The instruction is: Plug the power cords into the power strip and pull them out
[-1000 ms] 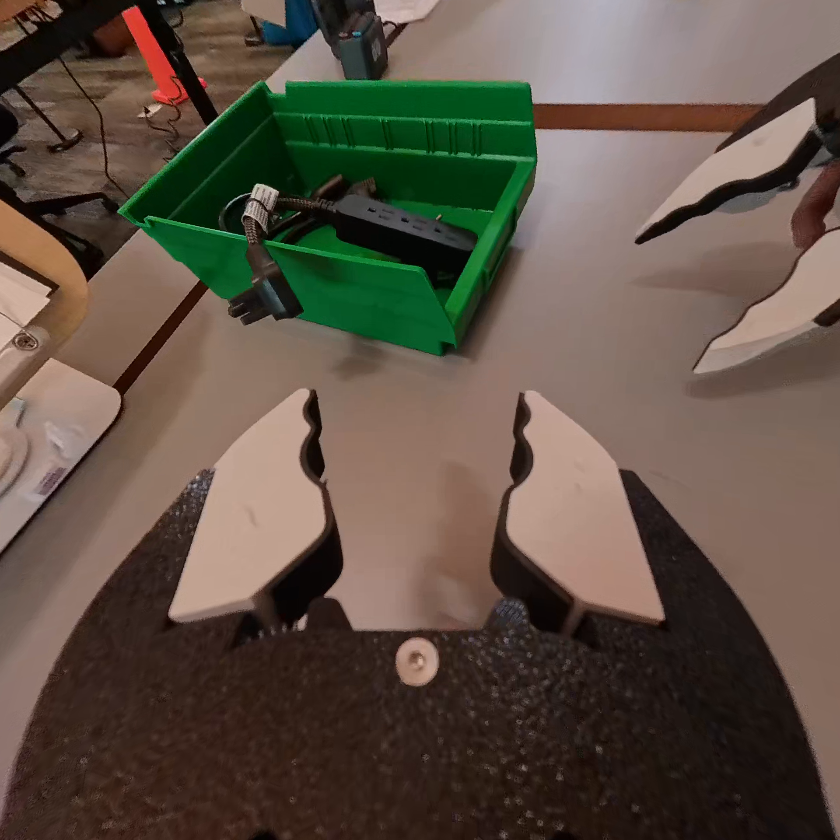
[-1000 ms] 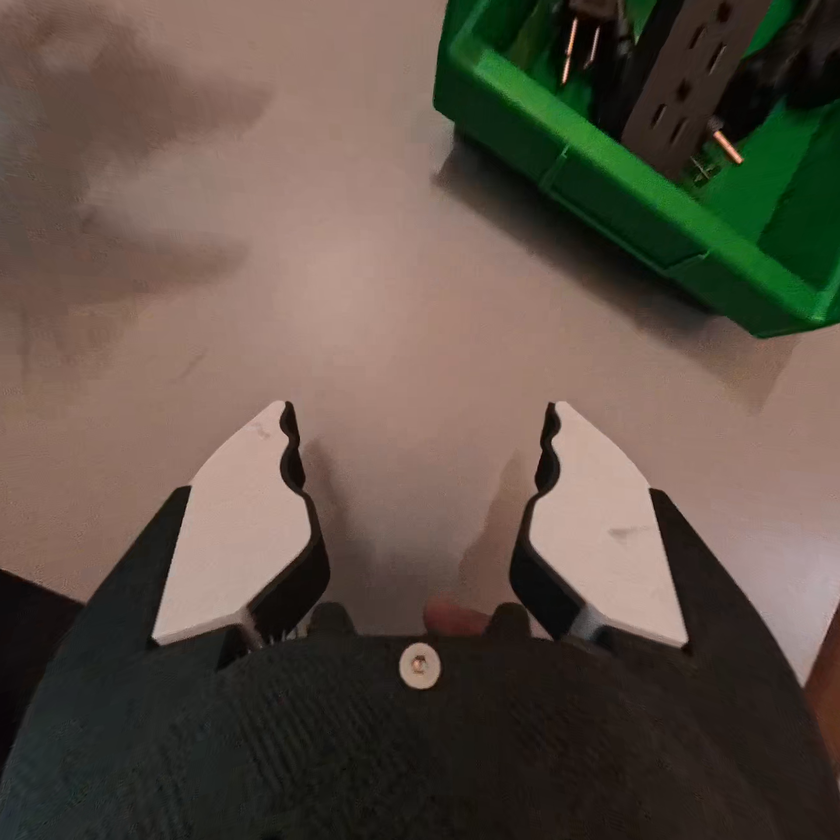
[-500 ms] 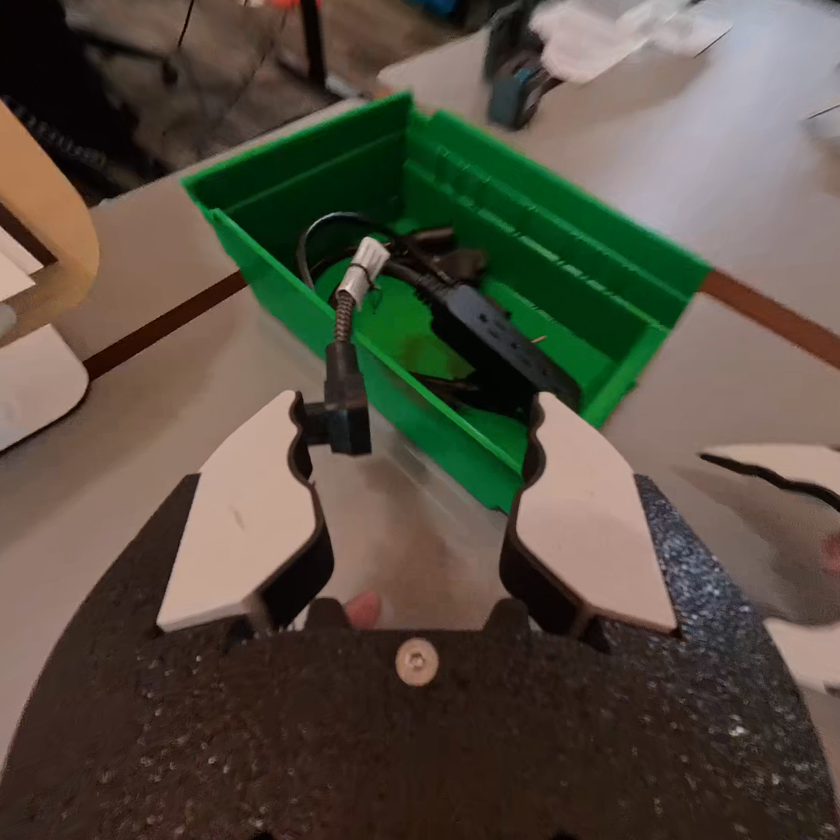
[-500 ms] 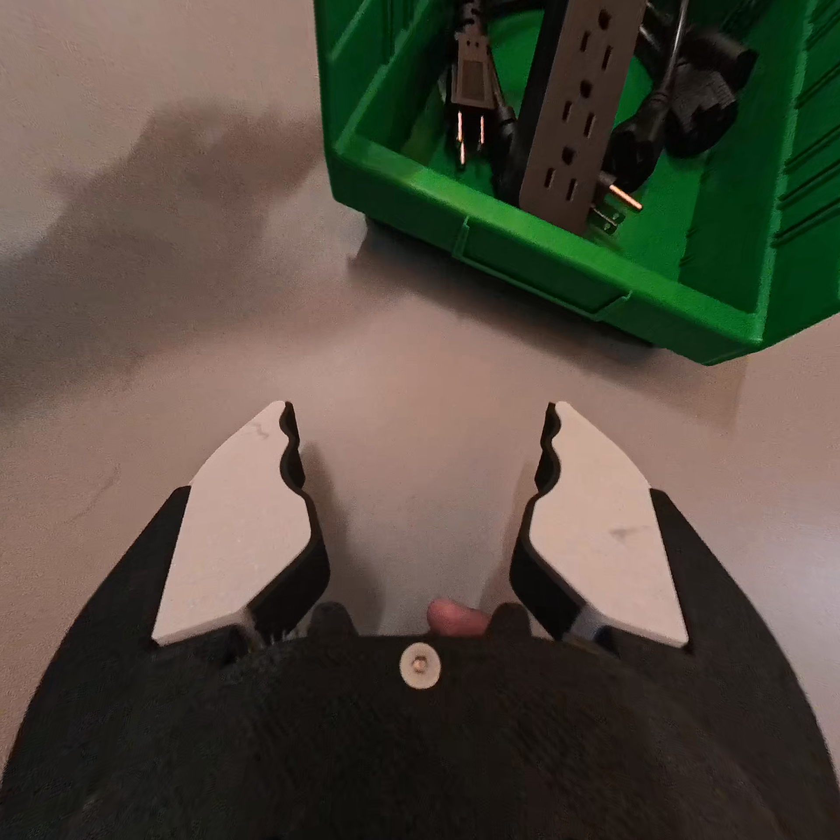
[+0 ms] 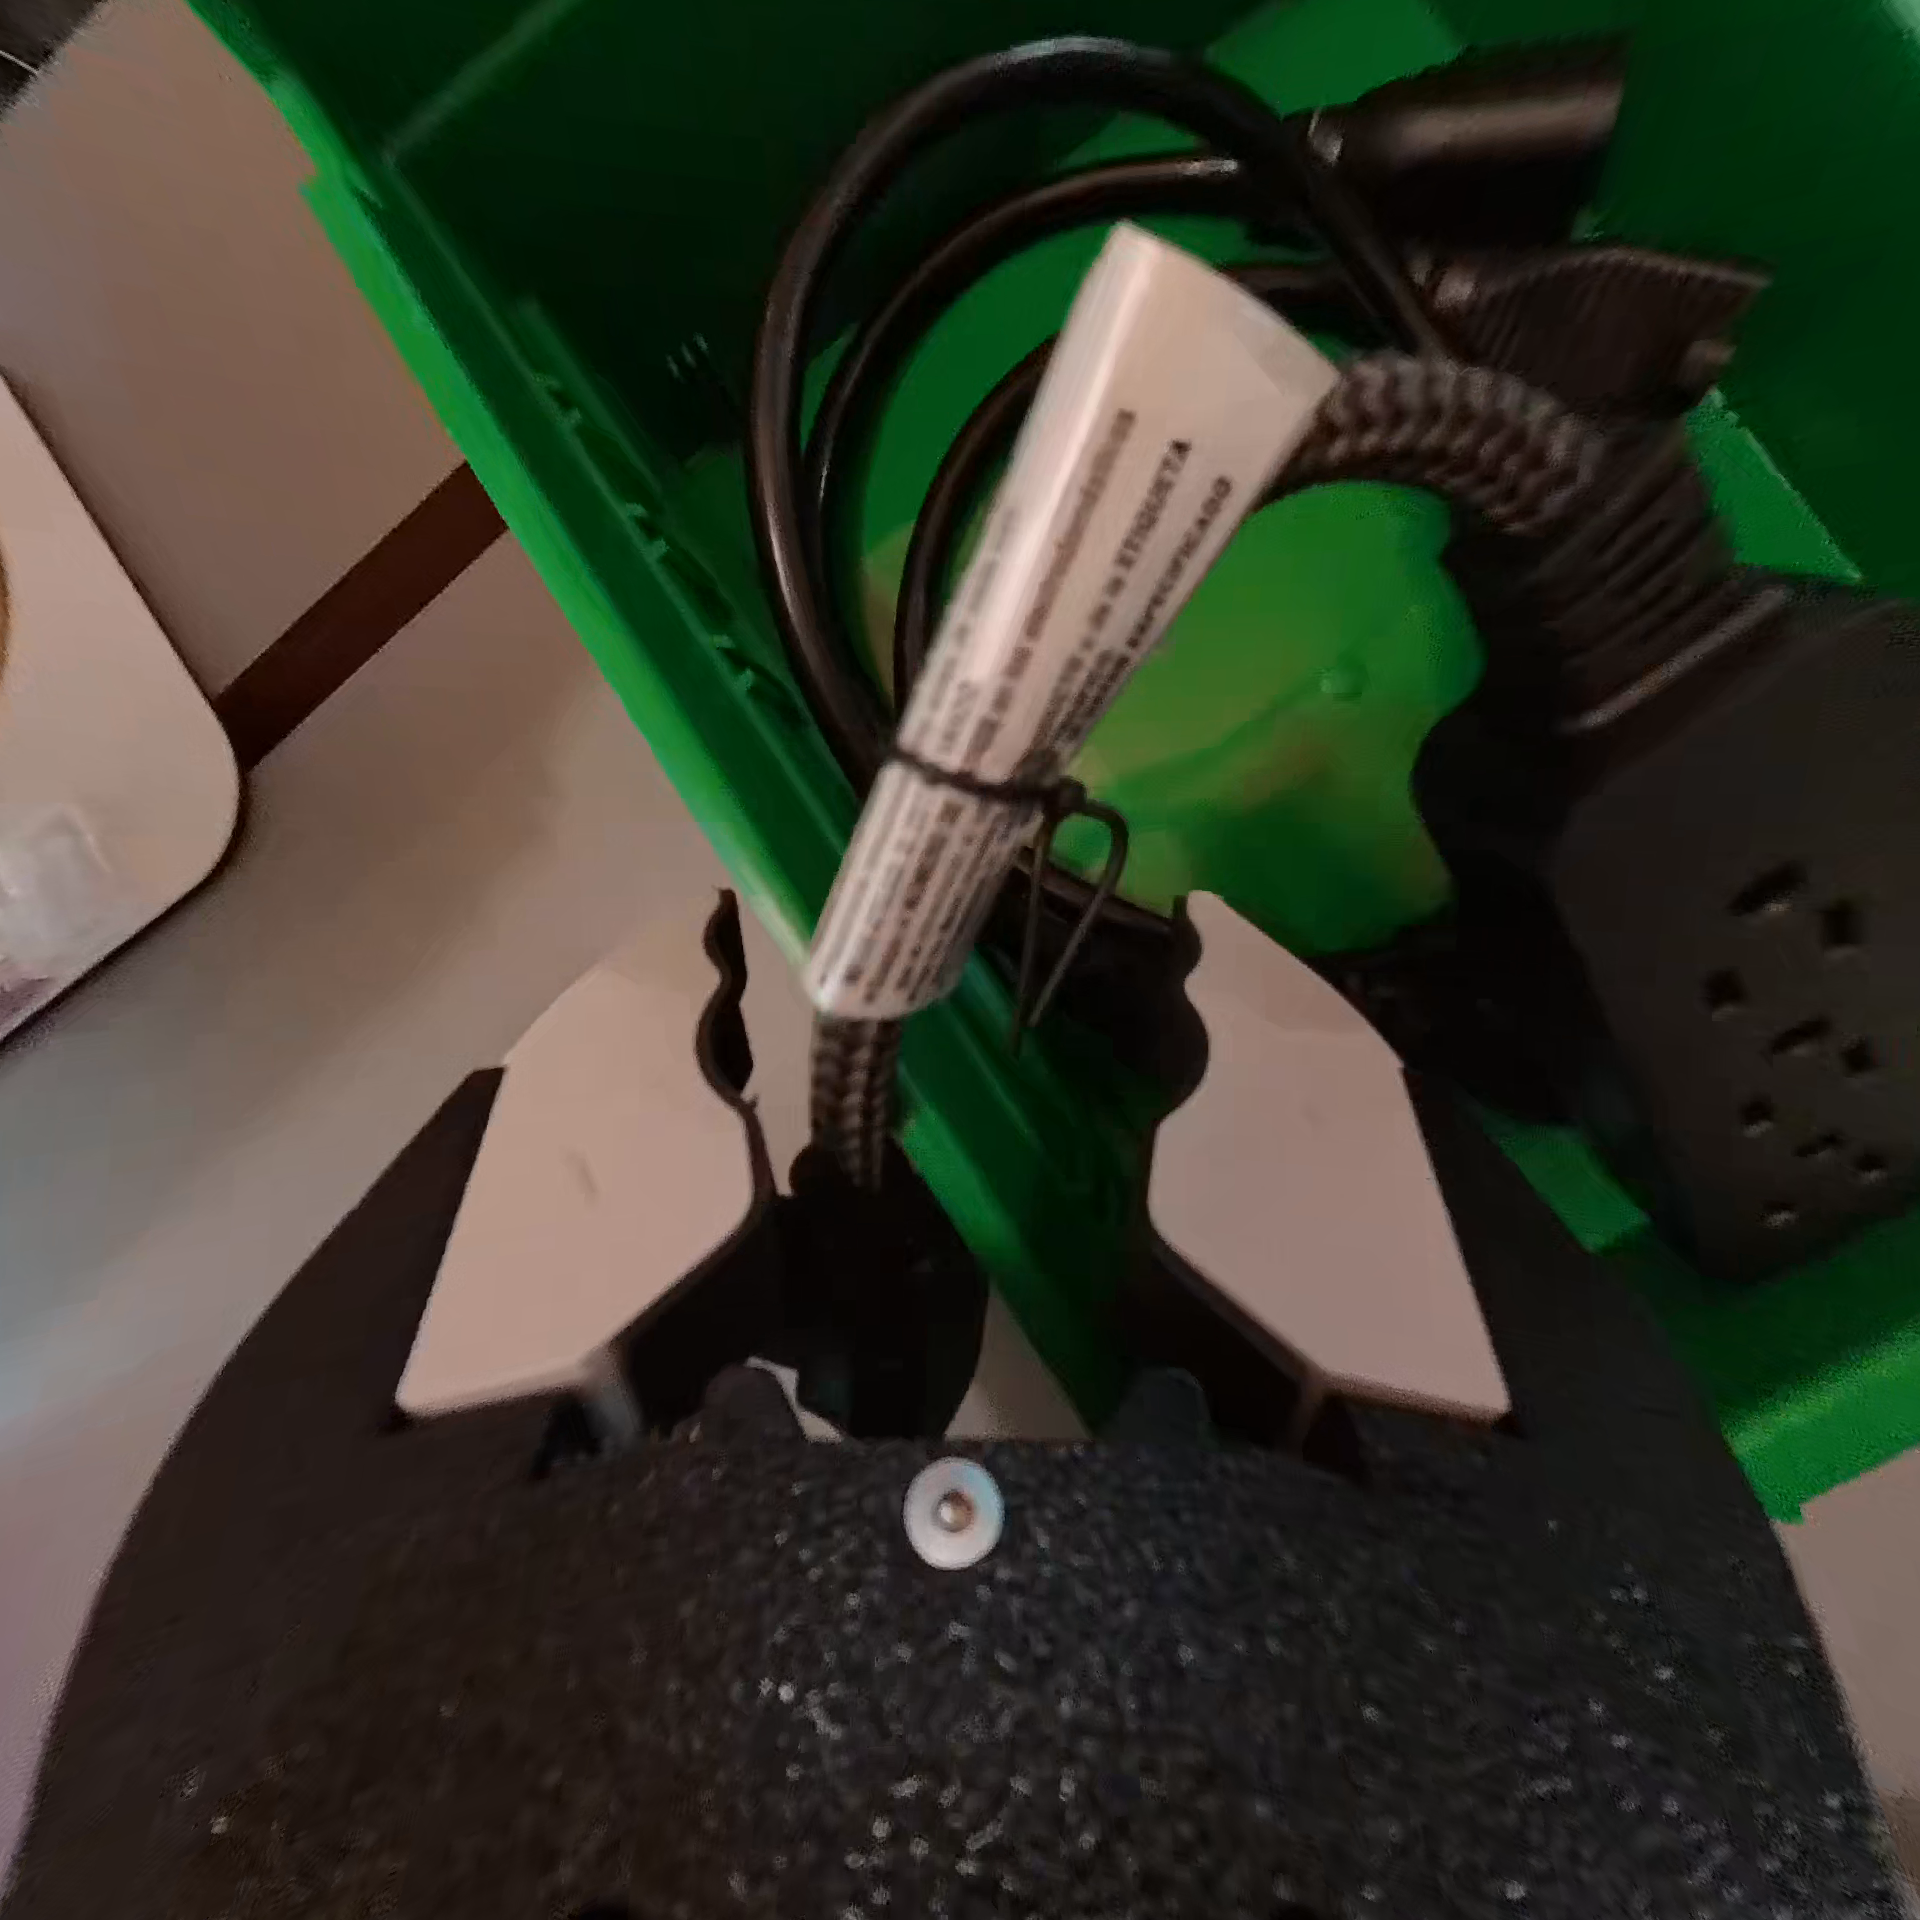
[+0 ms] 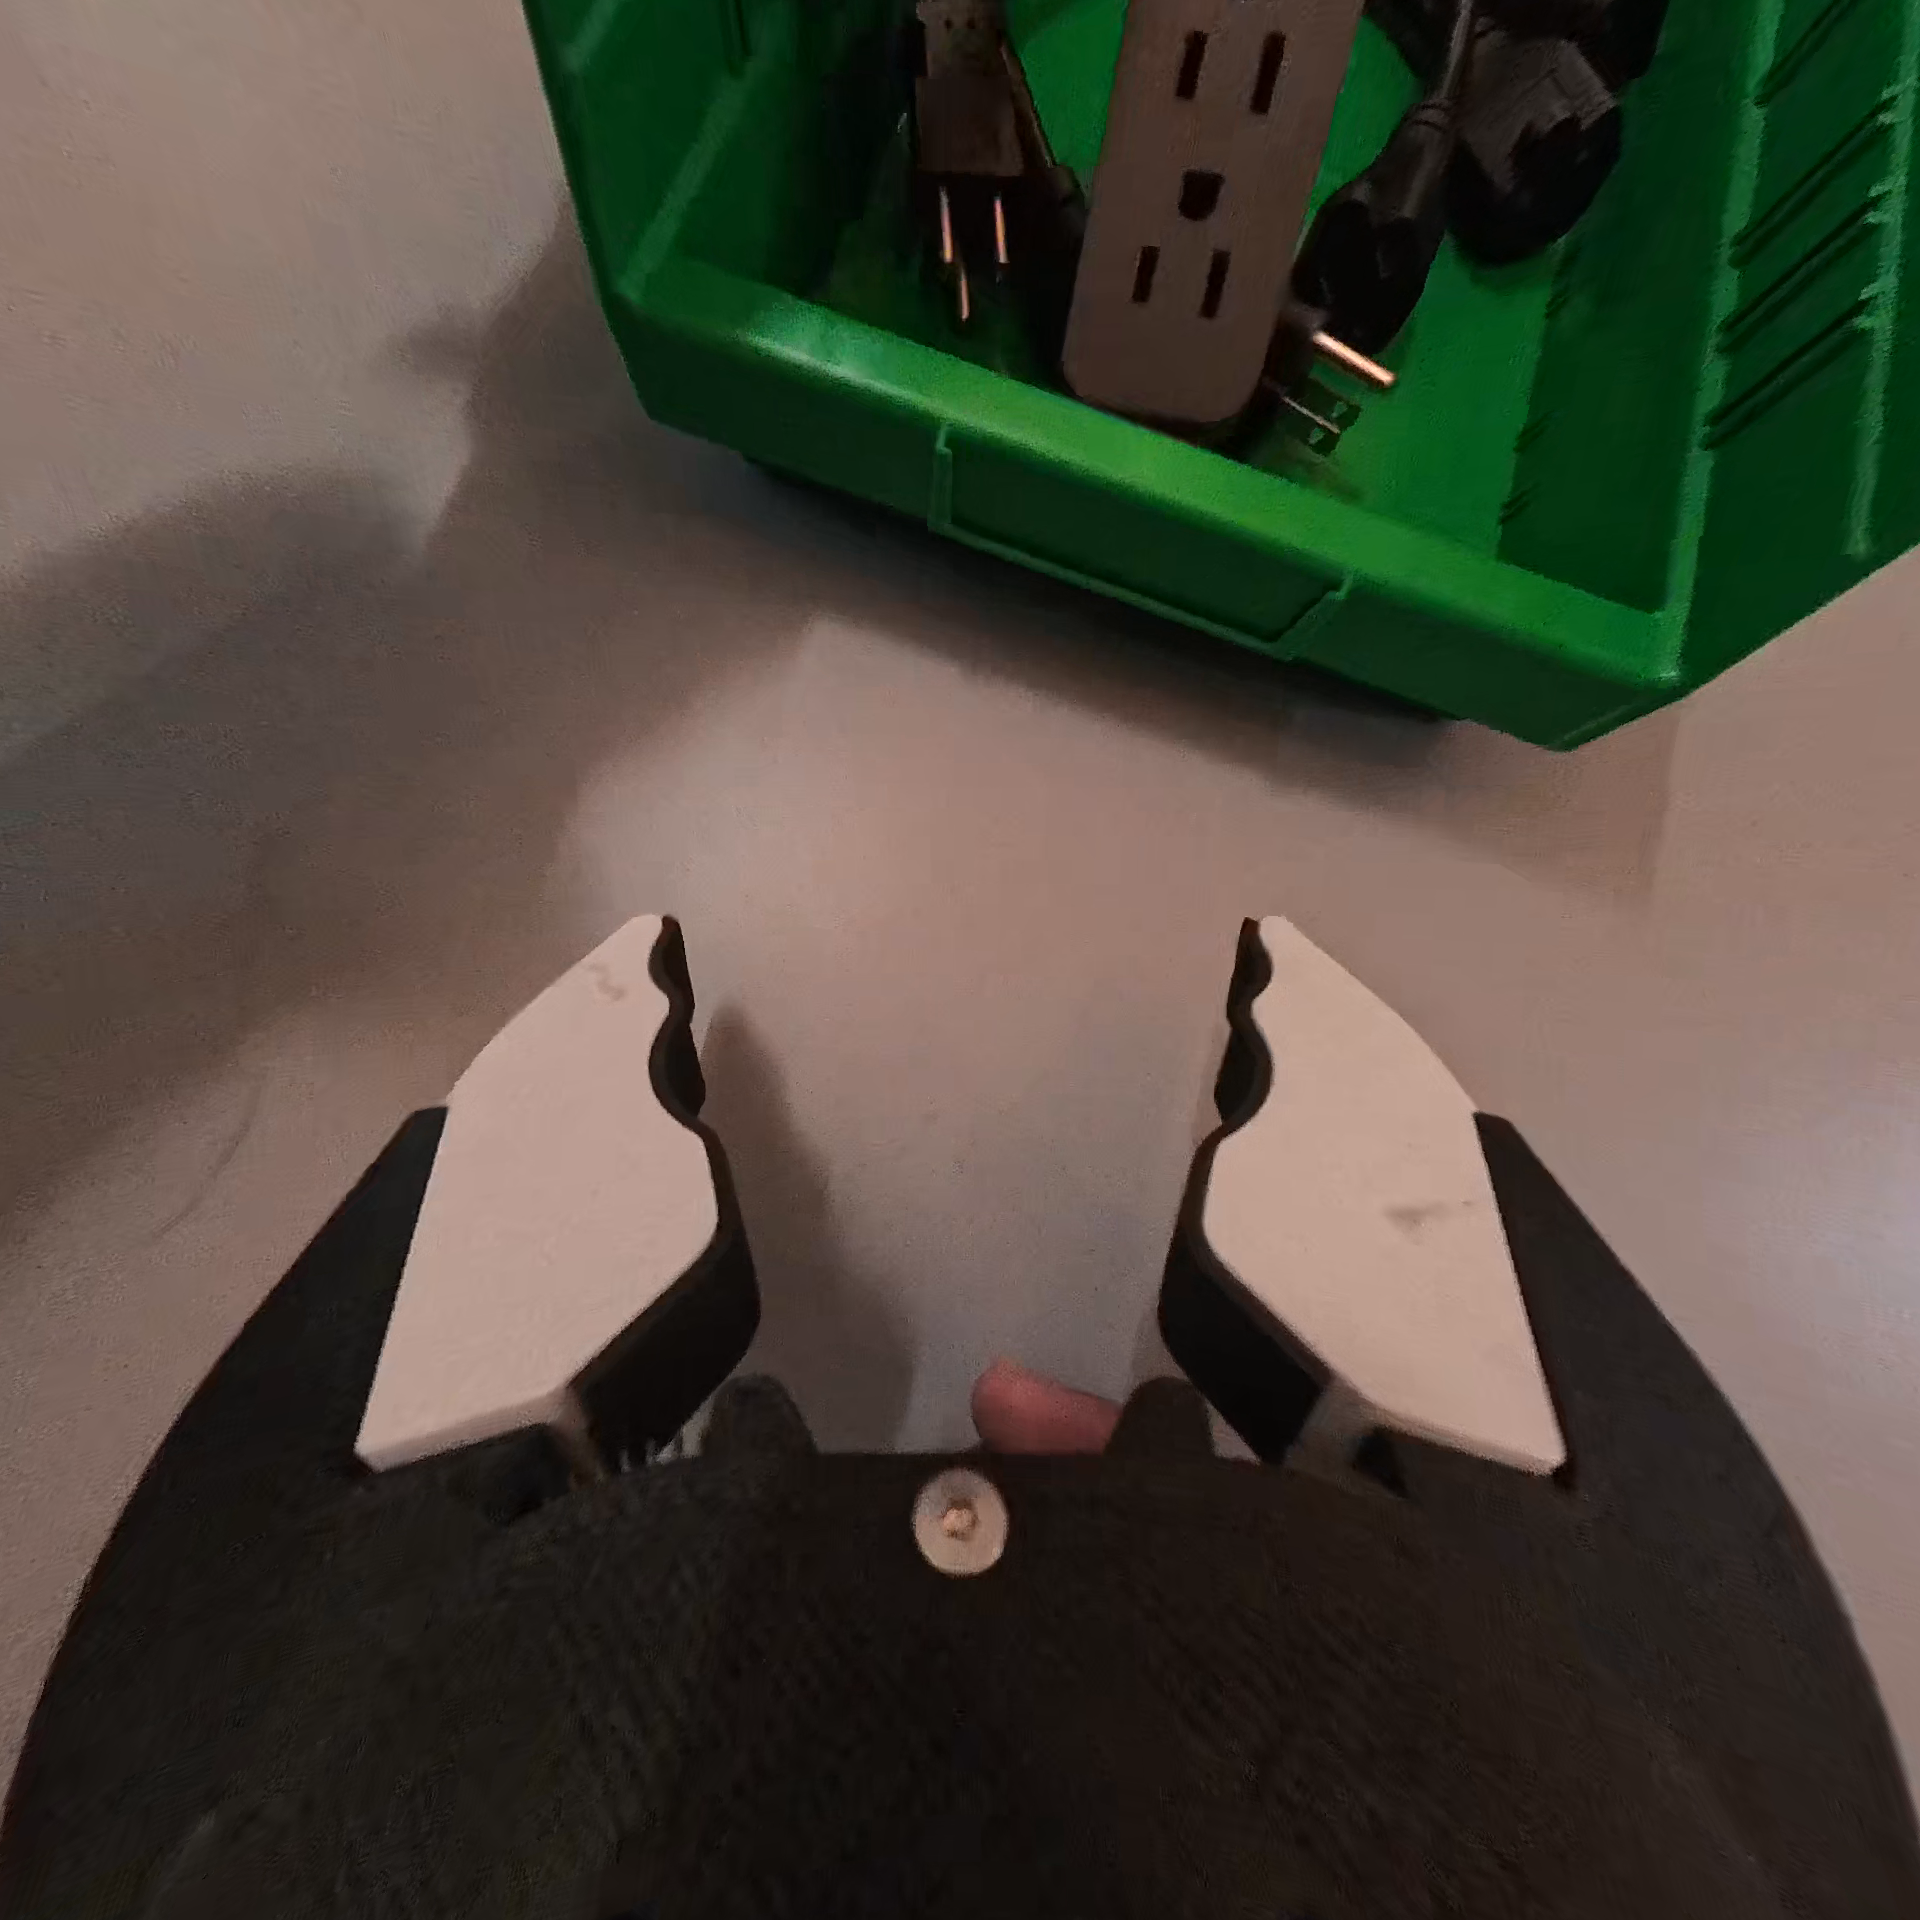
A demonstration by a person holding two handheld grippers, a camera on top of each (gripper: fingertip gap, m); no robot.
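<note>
A green bin (image 5: 623, 582) holds a black power strip (image 5: 1766, 1039) and several black cords. A braided cord (image 5: 1475, 447) with a white tag (image 5: 1039, 644) hangs over the bin's near wall. Its black plug (image 5: 873, 1257) hangs deep between my left fingers. My left gripper (image 5: 956, 914) is open and straddles that wall and the cord. My right gripper (image 6: 956, 935) is open and empty over the grey table, short of the bin (image 6: 1143, 520). The right wrist view shows the power strip (image 6: 1195, 208), a pronged plug (image 6: 966, 135) to its left and another plug (image 6: 1340, 364) at its near end.
A white rounded object (image 5: 104, 727) lies left of the bin, beyond a brown seam (image 5: 353, 613) in the table. Grey table (image 6: 935, 810) lies between my right gripper and the bin. A fingertip (image 6: 1039, 1418) shows at the right gripper's base. Across from one pair of fingers to the other is roughly 25 centimetres.
My left gripper has moved forward up to the bin, and the hanging plug now sits between its fingers. My right gripper has moved a little closer to the bin. Both stay open.
</note>
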